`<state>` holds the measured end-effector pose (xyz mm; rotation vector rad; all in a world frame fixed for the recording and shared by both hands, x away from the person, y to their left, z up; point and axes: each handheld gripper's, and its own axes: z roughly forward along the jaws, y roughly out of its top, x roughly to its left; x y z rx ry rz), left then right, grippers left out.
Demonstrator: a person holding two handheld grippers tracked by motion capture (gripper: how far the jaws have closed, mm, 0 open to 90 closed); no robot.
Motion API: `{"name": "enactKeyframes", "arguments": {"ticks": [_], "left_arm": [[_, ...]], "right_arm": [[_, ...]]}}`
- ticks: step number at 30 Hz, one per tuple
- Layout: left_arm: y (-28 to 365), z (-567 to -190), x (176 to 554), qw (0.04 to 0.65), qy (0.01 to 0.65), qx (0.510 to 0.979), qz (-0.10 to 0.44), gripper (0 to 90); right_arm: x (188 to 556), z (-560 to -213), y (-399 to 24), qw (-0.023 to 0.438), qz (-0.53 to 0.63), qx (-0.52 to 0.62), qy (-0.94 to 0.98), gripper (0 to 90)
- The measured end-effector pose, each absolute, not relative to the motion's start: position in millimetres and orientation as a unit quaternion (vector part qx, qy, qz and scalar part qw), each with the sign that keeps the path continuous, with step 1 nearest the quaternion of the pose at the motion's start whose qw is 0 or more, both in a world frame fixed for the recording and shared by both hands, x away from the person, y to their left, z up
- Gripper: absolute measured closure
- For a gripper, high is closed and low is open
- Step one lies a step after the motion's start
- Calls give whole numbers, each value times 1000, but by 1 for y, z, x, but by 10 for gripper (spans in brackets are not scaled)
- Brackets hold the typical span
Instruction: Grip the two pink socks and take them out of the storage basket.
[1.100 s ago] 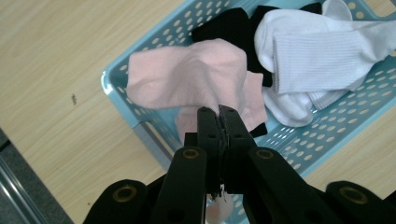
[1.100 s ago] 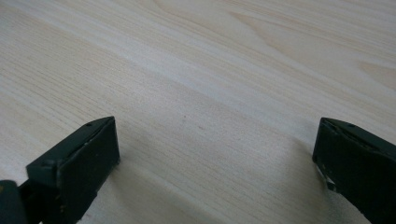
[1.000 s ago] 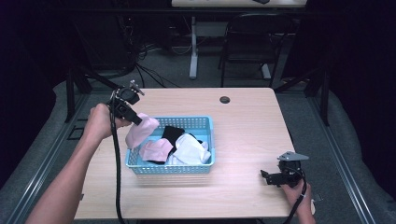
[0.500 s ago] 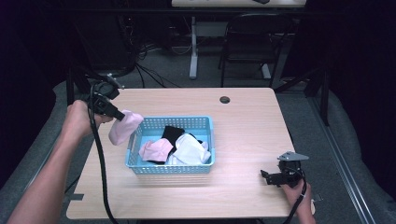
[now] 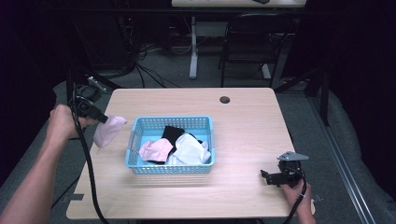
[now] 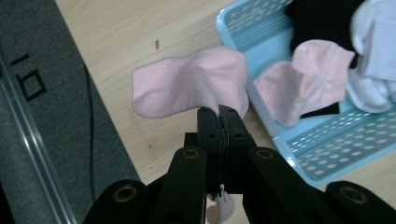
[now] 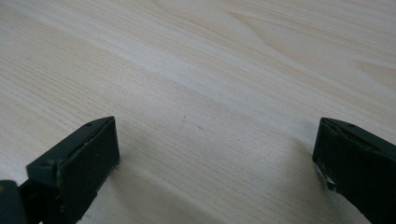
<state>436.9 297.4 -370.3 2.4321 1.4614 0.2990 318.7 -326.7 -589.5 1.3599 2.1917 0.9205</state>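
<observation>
Pink sock (image 6: 187,88) pinched in left hand-held gripper (image 6: 219,114) beside blue basket (image 5: 135,140); right hand-held gripper (image 7: 215,154) gapes.

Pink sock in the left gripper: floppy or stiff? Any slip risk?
Likely floppy: the pink sock droops and folds from the left gripper, pinched at one edge. Probably light, since that small pinch carries it clear of the blue basket. Slip seems unlikely: soft fabric, jaws shut tight.

A black marking resembling the digits "10" (image 6: 24,76) is showing on the grey floor strip (image 6: 32,56) in the left gripper view, lying at about ten o'clock from the closed black jaws and turned sideways. Its meaning is staying unclear, and nothing else is reading as text anywhere.
</observation>
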Motion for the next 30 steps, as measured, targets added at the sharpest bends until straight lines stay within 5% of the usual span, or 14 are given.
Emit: {"name": "enactKeyframes", "arguments": {"ticks": [18,30], "left_arm": [[328,-422,449,124,553,819,90,886],[331,-485,460,124,572,810,35,885]], "right_arm": [[319,-589,-327,200,329,486,784,0],[318,-589,-327,199,328,488,784,0]]}}
